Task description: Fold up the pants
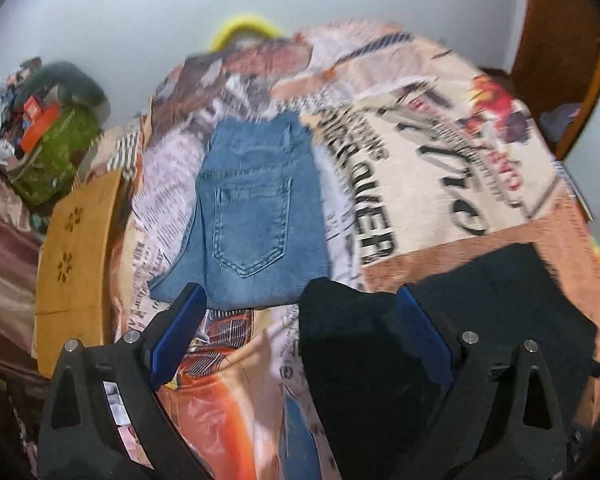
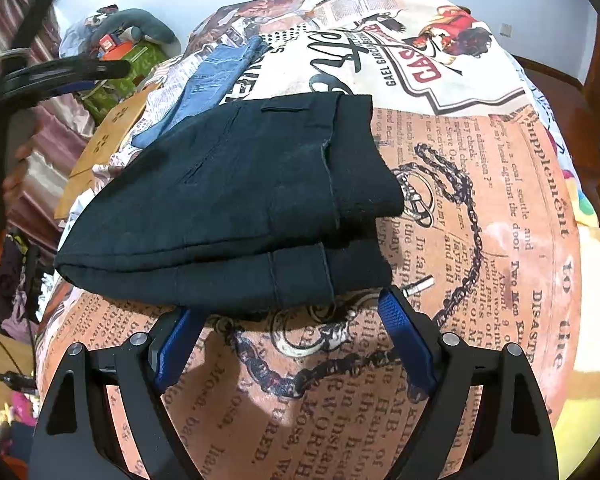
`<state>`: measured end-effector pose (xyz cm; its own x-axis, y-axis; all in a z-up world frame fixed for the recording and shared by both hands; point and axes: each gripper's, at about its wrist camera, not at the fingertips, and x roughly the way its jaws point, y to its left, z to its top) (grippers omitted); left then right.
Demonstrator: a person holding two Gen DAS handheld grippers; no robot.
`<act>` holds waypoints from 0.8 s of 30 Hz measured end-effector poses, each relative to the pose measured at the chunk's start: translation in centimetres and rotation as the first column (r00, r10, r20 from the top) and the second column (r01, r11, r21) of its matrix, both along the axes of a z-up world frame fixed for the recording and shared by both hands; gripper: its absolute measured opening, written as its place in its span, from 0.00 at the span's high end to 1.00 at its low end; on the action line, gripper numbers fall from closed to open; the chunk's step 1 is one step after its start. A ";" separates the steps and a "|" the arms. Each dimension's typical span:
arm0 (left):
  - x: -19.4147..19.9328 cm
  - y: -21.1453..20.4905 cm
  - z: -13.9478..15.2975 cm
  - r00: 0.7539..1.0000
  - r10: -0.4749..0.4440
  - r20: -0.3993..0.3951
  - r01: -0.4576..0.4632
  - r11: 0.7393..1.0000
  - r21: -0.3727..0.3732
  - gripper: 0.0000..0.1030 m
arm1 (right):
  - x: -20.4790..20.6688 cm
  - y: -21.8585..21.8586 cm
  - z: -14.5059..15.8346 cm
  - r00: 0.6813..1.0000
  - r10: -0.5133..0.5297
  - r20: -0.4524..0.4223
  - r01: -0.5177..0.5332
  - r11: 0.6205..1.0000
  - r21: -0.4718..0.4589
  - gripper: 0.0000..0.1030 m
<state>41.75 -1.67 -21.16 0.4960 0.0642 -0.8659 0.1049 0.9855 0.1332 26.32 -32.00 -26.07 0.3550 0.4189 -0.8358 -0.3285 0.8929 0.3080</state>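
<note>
Black pants [image 2: 236, 200] lie folded into a thick bundle on the printed bedspread [image 2: 480, 240]; they also show in the left wrist view [image 1: 440, 312]. My right gripper [image 2: 292, 312] is open and empty, its jaws wide at the bundle's near edge. My left gripper [image 1: 300, 308] is open and empty, hovering above the bed with its right finger over the black pants. Folded blue jeans [image 1: 256, 216] lie beyond the left gripper, back pocket up; they also show in the right wrist view [image 2: 212, 76], behind the black pants. The left gripper also shows in the right wrist view [image 2: 100, 72], at the far left.
A wooden board [image 1: 76, 248] lies at the bed's left edge. A green bag with clutter [image 1: 56, 144] stands beyond it. A yellow object [image 1: 244, 28] peeks over the bed's far end. A white wall is behind, wooden furniture [image 1: 560, 60] at the right.
</note>
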 end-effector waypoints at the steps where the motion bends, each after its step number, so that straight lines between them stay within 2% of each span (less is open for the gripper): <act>1: 0.8 0.2 -1.0 1.000 0.006 -0.024 -0.006 1.000 -0.004 0.07 | -0.1 0.0 -0.1 1.000 0.000 -0.002 0.000 1.000 -0.001 0.18; 5: 3.7 -0.1 -5.5 0.992 -0.002 -0.125 0.002 1.000 0.001 0.07 | -0.2 -0.4 -0.2 1.000 -0.009 0.010 0.009 1.000 -0.014 0.18; 7: 4.8 -0.7 -8.2 0.984 -0.008 -0.177 0.019 0.998 0.064 0.07 | -0.1 -0.6 -0.2 1.000 -0.011 0.007 0.011 1.000 -0.012 0.18; 10: 5.4 -1.4 -11.6 0.966 -0.031 -0.256 0.061 0.992 0.110 0.06 | 0.0 -0.9 -0.3 1.000 -0.010 0.006 0.010 1.000 -0.014 0.18; 14: 4.6 -1.1 -12.0 0.972 -0.053 -0.230 0.077 0.993 0.093 0.06 | 0.4 -0.9 -0.4 1.000 -0.005 0.011 0.006 1.000 -0.019 0.18; 18: 2.9 -1.0 -11.9 0.953 -0.119 -0.279 0.139 0.989 0.052 0.06 | 0.8 -1.0 -0.2 1.000 -0.008 0.029 0.008 0.999 -0.032 0.18; 22: -0.3 -1.0 -11.2 0.960 -0.132 -0.247 0.162 0.982 0.102 0.05 | 1.1 -2.0 0.0 0.997 -0.059 0.044 0.061 0.997 -0.040 0.18; 24: -1.5 -0.5 -10.7 0.961 -0.101 -0.258 0.127 0.988 0.084 0.06 | 1.2 -2.9 0.1 0.995 -0.091 0.037 0.092 0.996 -0.022 0.18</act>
